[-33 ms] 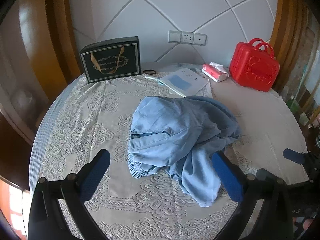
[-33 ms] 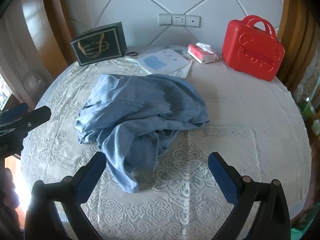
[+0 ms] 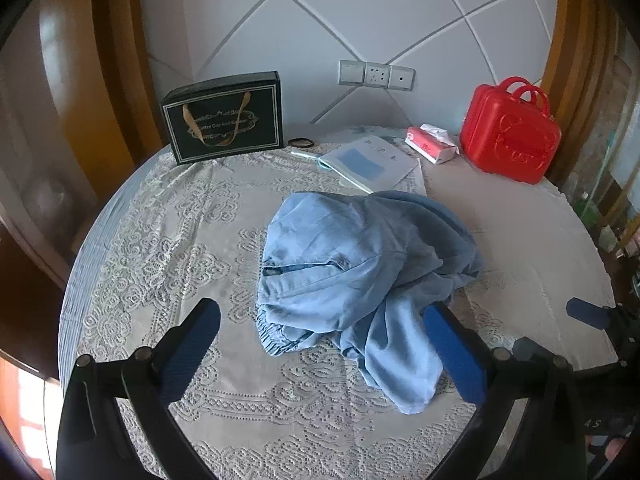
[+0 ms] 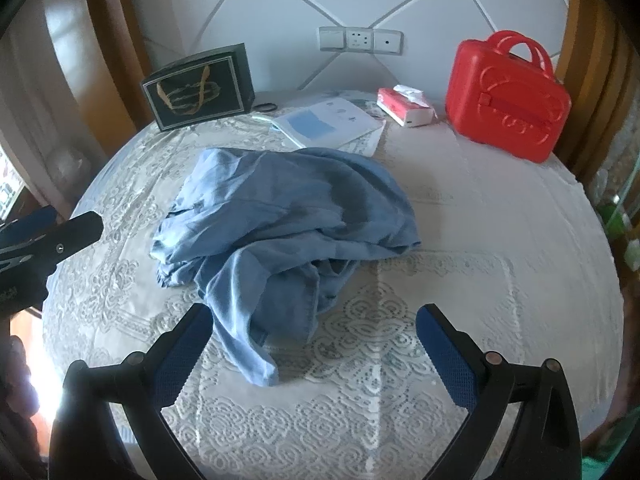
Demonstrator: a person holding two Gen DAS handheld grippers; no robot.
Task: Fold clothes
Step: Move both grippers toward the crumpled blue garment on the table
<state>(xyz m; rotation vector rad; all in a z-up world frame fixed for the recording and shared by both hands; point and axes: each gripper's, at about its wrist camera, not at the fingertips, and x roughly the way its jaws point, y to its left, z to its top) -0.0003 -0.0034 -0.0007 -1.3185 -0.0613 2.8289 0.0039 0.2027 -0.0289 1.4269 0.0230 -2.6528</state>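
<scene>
Left wrist: blue garment [image 3: 360,276] unmoved.

You can't read the gold lettering on the black gift box [image 3: 224,118]; the crumpled blue garment [image 4: 280,216] hides its own underside.

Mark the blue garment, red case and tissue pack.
blue garment [image 4: 280,216]: right wrist view, middle of crumpled heap.
red case [image 3: 510,140]: left wrist view, front face.
tissue pack [image 4: 404,108]: right wrist view, top face.
</scene>
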